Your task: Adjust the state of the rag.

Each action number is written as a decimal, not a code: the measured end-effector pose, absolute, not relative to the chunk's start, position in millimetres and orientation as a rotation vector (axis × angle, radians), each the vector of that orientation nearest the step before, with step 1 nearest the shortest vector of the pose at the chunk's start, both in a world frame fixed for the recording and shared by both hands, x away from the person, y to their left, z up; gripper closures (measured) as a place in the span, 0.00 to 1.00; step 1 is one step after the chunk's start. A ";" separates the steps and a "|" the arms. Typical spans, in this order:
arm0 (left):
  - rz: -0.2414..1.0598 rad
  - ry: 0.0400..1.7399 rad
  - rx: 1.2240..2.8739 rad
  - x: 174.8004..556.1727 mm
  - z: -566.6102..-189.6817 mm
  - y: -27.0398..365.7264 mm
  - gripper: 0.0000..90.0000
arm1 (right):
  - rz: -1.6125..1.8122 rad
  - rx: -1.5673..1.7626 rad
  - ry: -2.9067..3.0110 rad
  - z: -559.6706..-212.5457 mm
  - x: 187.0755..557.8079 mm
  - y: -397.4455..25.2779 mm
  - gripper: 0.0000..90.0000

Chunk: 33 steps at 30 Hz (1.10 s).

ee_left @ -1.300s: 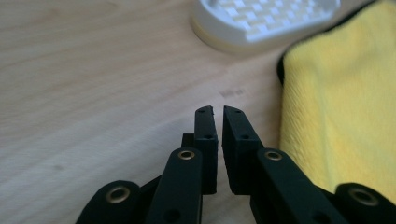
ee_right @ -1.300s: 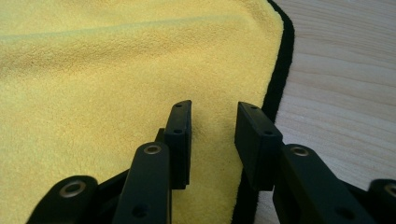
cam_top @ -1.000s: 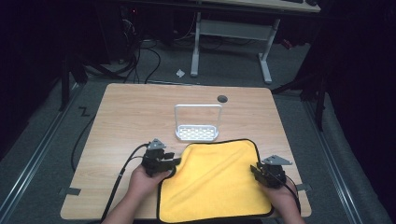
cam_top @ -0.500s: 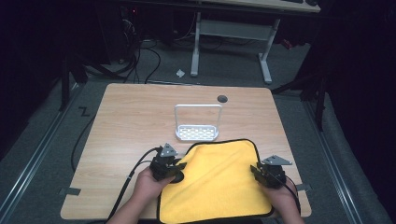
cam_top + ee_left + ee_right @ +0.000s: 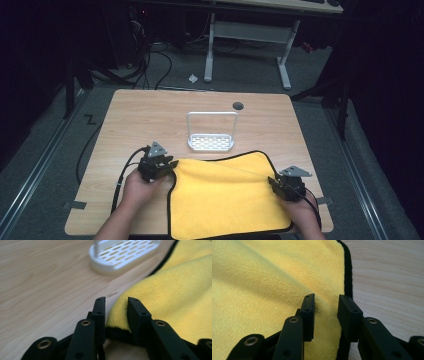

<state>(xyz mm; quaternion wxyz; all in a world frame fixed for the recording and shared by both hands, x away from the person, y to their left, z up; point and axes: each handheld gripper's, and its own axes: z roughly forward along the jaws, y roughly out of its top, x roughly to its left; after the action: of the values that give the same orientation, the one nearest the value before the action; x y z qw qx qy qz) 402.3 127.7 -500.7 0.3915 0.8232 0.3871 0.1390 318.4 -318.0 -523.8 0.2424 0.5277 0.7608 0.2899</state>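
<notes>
- The left gripper [image 5: 167, 166] sits at the left edge of the yellow cloth [image 5: 225, 195]; in the left gripper view its jaws stand apart with a raised hump of cloth [image 5: 120, 312] between them, not yet pinched, so a weak close could catch only the fluffy top and let it slide out
- The right gripper [image 5: 278, 185] is at the cloth's right edge; in the right gripper view its jaws are likewise apart, straddling a low fold and the black trim [image 5: 348, 272], nothing clamped, and if it shuts off-centre it may grab the trim alone and lose it on a lift
- The cloth lies spread over the near half of the table [image 5: 150, 115], its near edge reaching the table's front; uneven pulls from the two sides could bunch it or drag it off that edge
- The white rack [image 5: 211, 141] stands just beyond the cloth's far edge, close to touching it; swinging the cloth forward could knock or shove the rack
- The left cable [image 5: 125, 170] trails across the table beside the hand and could snag a wide sweep
</notes>
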 end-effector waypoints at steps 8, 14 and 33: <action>0.234 1.018 1.996 401.4 -512.1 140.4 0.66 | 0.758 1.449 2.059 -523.2 327.1 -316.8 0.75; 0.295 0.937 2.162 388.2 -527.8 112.4 0.61 | 0.718 1.489 2.017 -522.3 337.9 -327.7 0.75; 0.237 1.078 2.058 401.7 -528.3 100.0 0.57 | 0.724 1.495 1.990 -523.8 329.7 -333.1 0.77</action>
<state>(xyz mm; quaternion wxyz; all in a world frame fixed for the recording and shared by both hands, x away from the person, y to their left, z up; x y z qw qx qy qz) 401.7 100.0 -528.3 0.3922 0.8107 0.4245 0.0933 329.7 -333.1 -523.8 0.2712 0.5550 0.7390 0.2688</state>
